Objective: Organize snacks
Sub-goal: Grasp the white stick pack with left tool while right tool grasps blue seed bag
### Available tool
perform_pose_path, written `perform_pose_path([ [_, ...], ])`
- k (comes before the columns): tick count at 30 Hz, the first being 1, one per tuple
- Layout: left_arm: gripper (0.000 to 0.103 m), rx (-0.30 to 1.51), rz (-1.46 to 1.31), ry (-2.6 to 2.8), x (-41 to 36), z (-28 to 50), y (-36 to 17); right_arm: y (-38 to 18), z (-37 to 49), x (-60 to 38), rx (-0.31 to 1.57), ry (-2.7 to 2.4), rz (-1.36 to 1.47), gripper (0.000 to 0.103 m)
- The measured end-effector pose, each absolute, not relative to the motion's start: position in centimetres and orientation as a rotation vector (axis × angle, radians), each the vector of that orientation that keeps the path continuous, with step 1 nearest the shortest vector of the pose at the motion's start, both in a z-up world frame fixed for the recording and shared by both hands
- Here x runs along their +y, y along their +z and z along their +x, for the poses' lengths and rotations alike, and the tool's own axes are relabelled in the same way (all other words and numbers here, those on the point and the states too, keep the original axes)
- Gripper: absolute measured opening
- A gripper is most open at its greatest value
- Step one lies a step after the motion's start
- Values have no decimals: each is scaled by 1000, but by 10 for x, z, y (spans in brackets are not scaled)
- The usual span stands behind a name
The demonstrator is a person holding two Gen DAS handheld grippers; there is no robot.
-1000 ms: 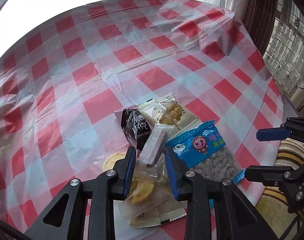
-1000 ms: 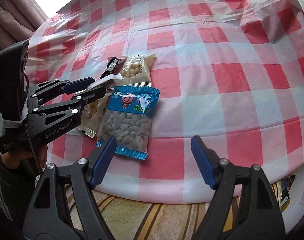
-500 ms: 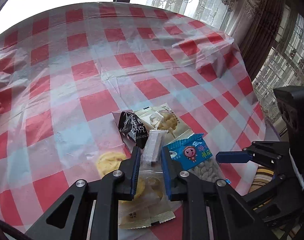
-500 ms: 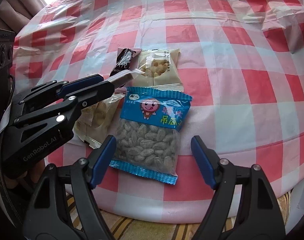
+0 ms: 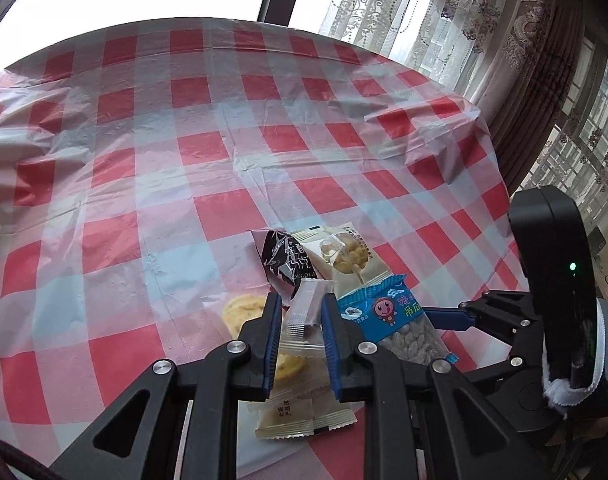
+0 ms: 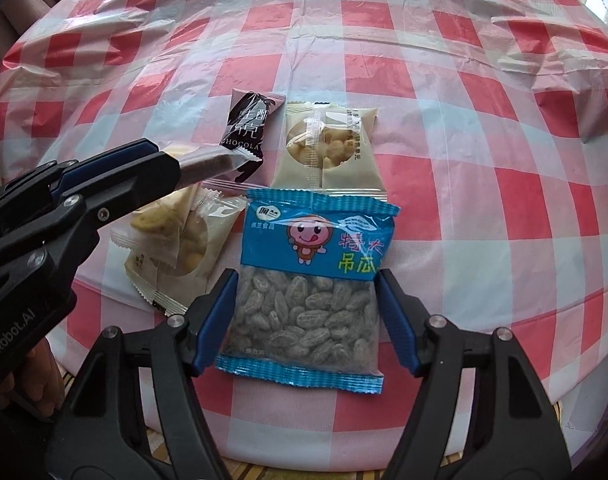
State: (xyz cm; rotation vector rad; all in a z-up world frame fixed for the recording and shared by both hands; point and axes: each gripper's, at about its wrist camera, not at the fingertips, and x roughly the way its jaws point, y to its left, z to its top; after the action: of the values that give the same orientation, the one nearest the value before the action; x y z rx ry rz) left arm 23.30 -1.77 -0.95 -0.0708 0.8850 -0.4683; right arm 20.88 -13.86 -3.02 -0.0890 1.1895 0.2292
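My left gripper [image 5: 302, 306] is shut on a slim clear stick packet [image 5: 305, 308] and holds it just above the snack pile; from the right wrist, the stick packet [image 6: 214, 164] juts out of the left gripper [image 6: 172, 166]. My right gripper [image 6: 305, 280] points down over a blue bag of seeds [image 6: 315, 264] that lies flat on the checked tablecloth [image 6: 443, 160]. Its jaws are closing, one on each side of the bag's clear lower half, and the bag looks unsqueezed. The blue bag [image 5: 387, 316] also shows in the left wrist view.
A black chocolate packet [image 6: 250, 128], a beige windowed snack packet [image 6: 327, 148] and clear cookie packets [image 6: 176, 240] lie beside the blue bag. The table's near edge [image 6: 343, 436] runs close under my right gripper. Curtains [image 5: 523, 80] hang beyond the table's far right.
My left gripper closed on the stick packet and raised it a little. My right gripper moved in over the blue bag, sank toward it, and its jaws narrowed.
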Motion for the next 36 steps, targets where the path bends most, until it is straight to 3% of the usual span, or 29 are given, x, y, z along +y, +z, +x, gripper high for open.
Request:
perform_pose_path([
  [19, 21, 946, 119, -370, -36, 203, -18, -9, 190, -182, 1136, 216, -39, 63],
  [36, 18, 923, 59, -410, -74, 185, 10, 15, 160, -245, 1072, 196, 53, 63],
])
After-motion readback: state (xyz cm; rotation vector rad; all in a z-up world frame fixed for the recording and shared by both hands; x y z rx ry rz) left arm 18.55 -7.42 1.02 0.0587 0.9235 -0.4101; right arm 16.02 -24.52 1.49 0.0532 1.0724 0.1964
